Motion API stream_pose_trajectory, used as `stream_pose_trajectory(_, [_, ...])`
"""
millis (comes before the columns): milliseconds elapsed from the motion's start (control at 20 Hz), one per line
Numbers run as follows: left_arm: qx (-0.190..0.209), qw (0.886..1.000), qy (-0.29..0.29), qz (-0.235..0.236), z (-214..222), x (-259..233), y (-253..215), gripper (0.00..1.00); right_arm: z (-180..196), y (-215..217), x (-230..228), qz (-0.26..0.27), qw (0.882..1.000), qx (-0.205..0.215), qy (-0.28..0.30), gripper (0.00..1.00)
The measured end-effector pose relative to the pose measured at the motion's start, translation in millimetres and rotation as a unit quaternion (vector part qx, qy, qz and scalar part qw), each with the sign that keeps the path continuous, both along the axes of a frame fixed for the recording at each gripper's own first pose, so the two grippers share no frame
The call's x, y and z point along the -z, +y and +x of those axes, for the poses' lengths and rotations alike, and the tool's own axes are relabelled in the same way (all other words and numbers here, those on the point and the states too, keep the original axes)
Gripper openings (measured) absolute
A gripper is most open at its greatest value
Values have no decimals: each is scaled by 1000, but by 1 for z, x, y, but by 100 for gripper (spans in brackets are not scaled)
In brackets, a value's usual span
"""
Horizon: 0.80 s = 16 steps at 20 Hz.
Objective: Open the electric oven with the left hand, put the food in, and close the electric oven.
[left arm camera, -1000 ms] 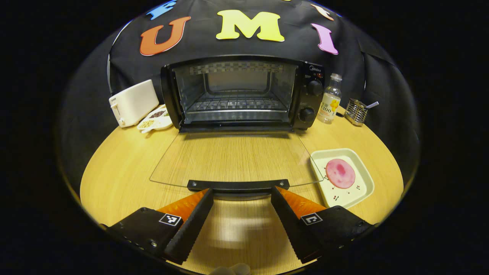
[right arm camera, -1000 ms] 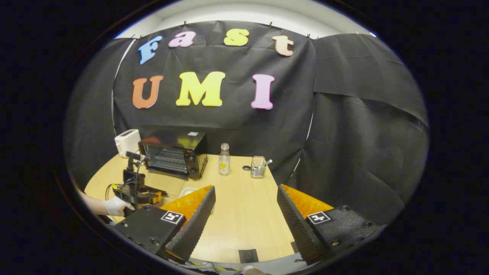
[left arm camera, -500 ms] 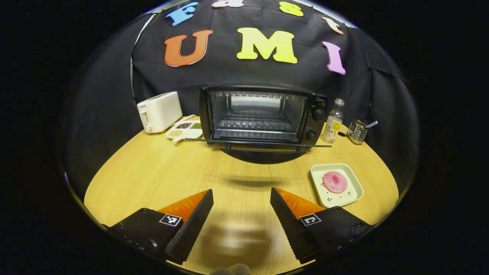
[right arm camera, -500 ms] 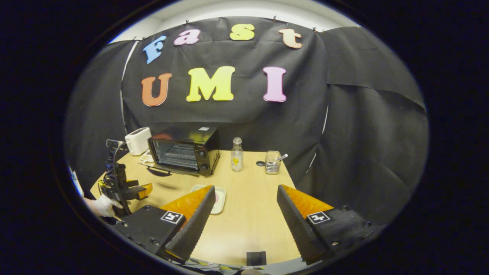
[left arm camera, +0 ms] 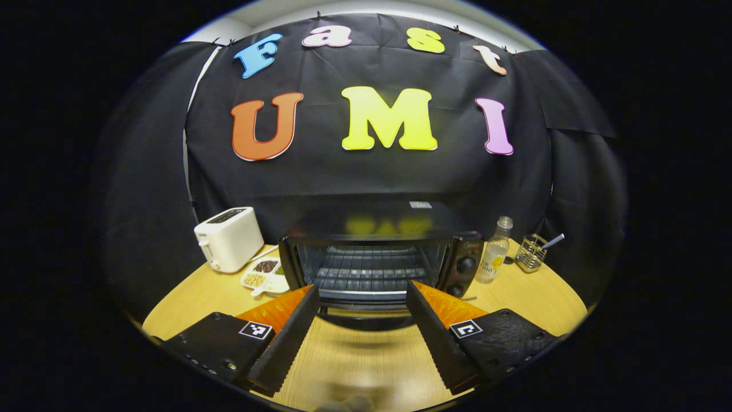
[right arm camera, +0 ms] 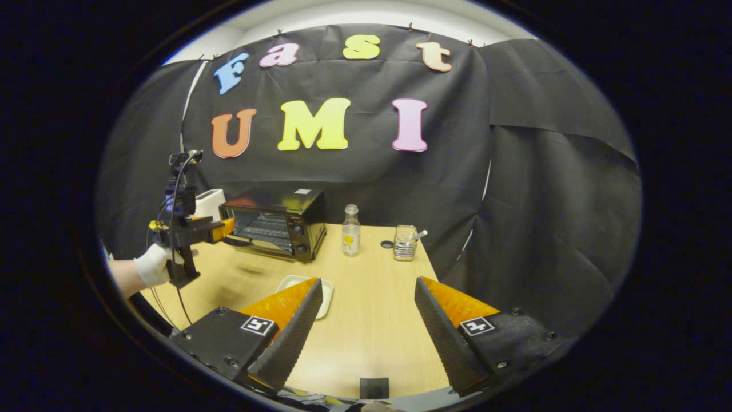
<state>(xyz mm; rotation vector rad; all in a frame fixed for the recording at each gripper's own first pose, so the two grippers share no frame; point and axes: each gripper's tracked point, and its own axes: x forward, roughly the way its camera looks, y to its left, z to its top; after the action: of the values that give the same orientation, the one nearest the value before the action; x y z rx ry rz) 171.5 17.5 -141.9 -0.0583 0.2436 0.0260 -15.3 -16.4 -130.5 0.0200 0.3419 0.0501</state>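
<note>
The black electric oven (left arm camera: pixel 377 229) stands at the back of the table, its glass door (left arm camera: pixel 366 316) folded down flat and its wire rack bare. My left gripper (left arm camera: pixel 361 289) hovers open in front of it, above the door, with nothing between its fingers. In the right gripper view a gloved hand (right arm camera: pixel 151 269) holds that left gripper (right arm camera: pixel 220 228) raised just left of the oven (right arm camera: pixel 274 220). My right gripper (right arm camera: pixel 366 312) is open and empty over the near table. The white plate (right arm camera: pixel 327 292) that carries the food peeks out behind one finger; the food itself is hidden.
Left of the oven are a white toaster (left arm camera: pixel 229 237) and a divided dish of seeds (left arm camera: pixel 263 276). To its right stand a clear bottle (left arm camera: pixel 494 249) and a wire holder (left arm camera: pixel 532 253). The wooden table (right arm camera: pixel 372 343) ends near my right gripper.
The left gripper has drawn back from the door handle and risen, staying open. The door has stayed down. The plate has slipped out of the left gripper view. The right gripper has barely shifted.
</note>
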Motion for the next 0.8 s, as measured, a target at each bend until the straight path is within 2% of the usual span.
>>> stream_pose_trajectory(150, [-4, 1000, 15, 2, 19, 11, 1, 97, -1, -13, 4, 3, 1000, 17, 5, 100])
stream_pose_trajectory(300, [-2, 999, 37, -4, 19, 28, -2, 97, 0, -22, 3, 0, 1000, 28, 7, 100])
stream_pose_trajectory(400, [1, 998, 55, -2, 13, 45, -3, 97, 2, -25, 3, 0, 999, 31, 10, 100])
stream_pose_trajectory(500, [0, 997, 68, 22, 8, 57, 0, 98, 2, -26, 2, 1, 999, 33, 9, 100])
stream_pose_trajectory(600, [4, 996, 89, 9, -4, 78, -6, 97, 3, -24, 1, 2, 999, 31, 8, 100])
stream_pose_trajectory(800, [6, 993, 119, 18, -24, 118, -5, 98, 0, -18, 5, 1, 1000, 26, 12, 100])
